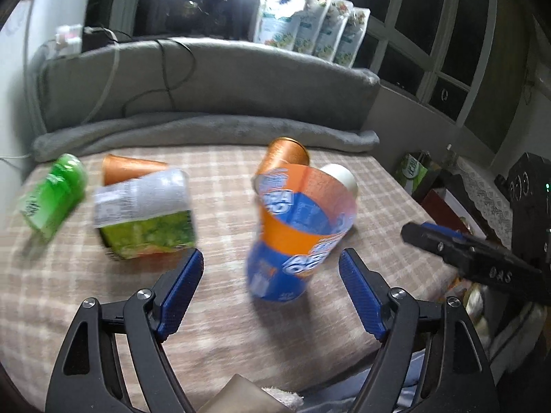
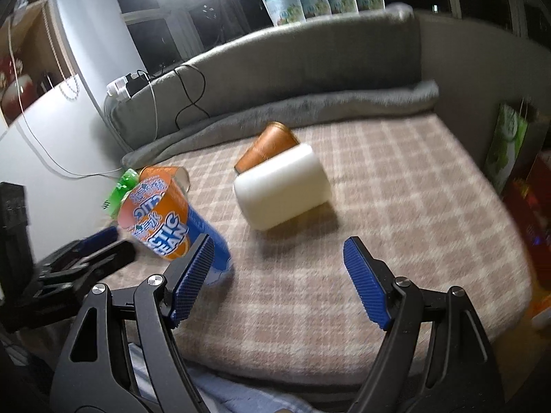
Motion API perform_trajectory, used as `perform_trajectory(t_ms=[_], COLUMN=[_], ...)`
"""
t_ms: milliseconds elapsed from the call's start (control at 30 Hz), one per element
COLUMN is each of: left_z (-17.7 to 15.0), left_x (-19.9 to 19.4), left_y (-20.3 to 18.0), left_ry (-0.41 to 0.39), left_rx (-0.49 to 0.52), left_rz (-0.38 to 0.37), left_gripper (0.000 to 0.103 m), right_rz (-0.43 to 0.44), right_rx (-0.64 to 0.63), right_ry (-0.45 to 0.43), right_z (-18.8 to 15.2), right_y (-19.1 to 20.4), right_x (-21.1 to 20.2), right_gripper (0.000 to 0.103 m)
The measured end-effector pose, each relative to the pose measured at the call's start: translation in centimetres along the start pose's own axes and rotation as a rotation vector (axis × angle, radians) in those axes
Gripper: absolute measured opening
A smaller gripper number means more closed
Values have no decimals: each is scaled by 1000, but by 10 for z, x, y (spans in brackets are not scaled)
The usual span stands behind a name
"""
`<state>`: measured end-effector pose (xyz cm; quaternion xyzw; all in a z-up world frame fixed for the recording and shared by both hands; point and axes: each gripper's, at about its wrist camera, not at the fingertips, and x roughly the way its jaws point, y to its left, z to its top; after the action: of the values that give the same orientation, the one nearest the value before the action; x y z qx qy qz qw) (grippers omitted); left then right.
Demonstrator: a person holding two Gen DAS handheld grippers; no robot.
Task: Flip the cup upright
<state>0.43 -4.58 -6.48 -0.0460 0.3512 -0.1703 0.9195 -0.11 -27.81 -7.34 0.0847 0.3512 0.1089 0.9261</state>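
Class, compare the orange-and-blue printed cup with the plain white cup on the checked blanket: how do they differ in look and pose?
1. The orange-and-blue printed cup stands with its open mouth up, leaning slightly; the plain white cup lies on its side.
2. The printed cup carries bright lettering; the white cup is unmarked.
3. The printed cup sits nearer the left gripper; the white cup lies farther back.

Both rest on the checked blanket, ungripped.

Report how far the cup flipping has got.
Done: the orange-and-blue cup stands mouth up on the checked blanket, slightly tilted. In hand: nothing; the left gripper and right gripper are both open. Left: the white cup and two brown cups lie on their sides.
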Motion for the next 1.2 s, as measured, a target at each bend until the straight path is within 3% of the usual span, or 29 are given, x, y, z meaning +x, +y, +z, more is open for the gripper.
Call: perform_trajectory(t_ms=[100,200,600,667,933,1200], left_z=[-1,-1,12,15,19,20], left_x=[-13,-27,-64,-70,-89,-89], left_y=[8,17,27,25,20,15], left_ry=[-42,-86,-294,-344,-454,-457], left_rx=[8,8,3,13,8,32], left_rz=[54,108,280,309,326,338], left_gripper=[81,82,82,82,83,84], right_rz=[-31,-43,-128,-139,-180,-181], right_rx=[-31,-42,-121,-126,-154,-157], right_ry=[-31,-57,-191,-227,-328,-346], right_z=[3,6,15,16,17,18], right_y=[5,9,29,31,41,44], right_x=[-3,-6,-21,-25,-38,-41], right_gripper=[81,89,92,101,103,103])
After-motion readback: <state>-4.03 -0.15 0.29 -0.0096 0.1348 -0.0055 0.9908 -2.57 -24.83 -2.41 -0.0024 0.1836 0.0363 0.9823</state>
